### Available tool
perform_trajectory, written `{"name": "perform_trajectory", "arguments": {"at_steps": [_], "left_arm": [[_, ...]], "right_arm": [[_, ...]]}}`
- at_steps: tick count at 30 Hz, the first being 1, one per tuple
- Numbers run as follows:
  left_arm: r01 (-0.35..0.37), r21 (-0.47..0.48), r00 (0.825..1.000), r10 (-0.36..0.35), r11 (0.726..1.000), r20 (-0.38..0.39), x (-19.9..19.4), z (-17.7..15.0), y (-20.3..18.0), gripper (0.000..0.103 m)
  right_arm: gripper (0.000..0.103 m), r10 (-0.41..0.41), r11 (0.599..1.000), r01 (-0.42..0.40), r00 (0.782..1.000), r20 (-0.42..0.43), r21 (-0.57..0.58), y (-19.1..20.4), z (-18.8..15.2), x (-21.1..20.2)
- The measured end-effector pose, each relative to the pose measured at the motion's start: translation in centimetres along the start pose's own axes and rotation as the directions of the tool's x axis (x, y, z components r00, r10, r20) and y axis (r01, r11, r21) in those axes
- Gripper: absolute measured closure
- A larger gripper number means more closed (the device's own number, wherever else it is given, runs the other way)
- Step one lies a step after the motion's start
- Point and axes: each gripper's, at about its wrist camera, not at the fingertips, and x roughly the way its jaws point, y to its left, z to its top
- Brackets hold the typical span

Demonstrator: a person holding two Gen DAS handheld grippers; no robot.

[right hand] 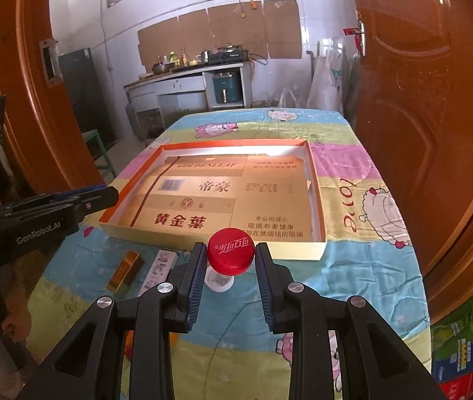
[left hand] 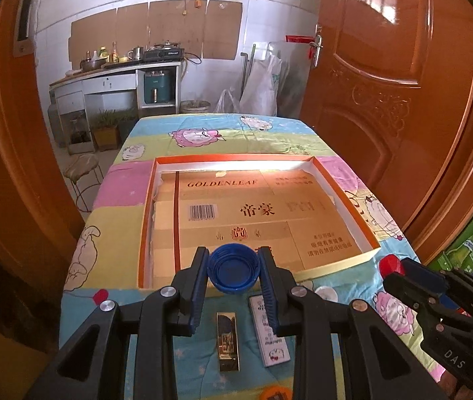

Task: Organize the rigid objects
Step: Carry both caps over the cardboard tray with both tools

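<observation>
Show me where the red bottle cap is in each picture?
Left wrist view: red cap at the far right, held in the right tongs, beyond the tray's near right corner.
Right wrist view: red cap bottom centre, gripped between the tongs.
Shared landmark: the orange-rimmed tray.

Black hand-held gripper (left hand: pixel 233 268), blue ribbed pads (left hand: pixel 199 286)
</observation>
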Motion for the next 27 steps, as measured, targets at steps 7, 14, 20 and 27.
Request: {"name": "perform_trajectory", "arguments": {"at_steps": [7, 14, 20, 27], "left_arm": [[-0.01, 0.0, 1.0, 0.01, 1.0, -0.017, 1.5, 1.9, 0.1, 0.073], [-0.016, -0.012, 1.0, 0.016, 1.0, -0.026, 3.5, 4.2, 0.3, 0.073], [-0.034, -0.002, 0.999, 0.034, 0.999, -0.04, 5.8, 6.5, 0.5, 0.073], [-0.044, 0.02, 0.997, 0.046, 0.999, -0.067, 8.2, 8.4, 0.8, 0.073]], "right_arm": [[0.073, 0.012, 1.0, -0.012, 1.0, -0.01, -0.006, -0.4, 1.4, 1.2], [0.073, 0.023, 0.999, -0.024, 1.0, -0.021, -0.026, -1.2, 3.8, 3.0], [0.073, 0.039, 0.998, -0.041, 0.998, -0.042, -0.048, -1.8, 5.4, 4.8], [0.073, 0.016, 0.991, -0.023, 0.999, -0.052, -0.131, -2.2, 7.5, 6.9]]}}
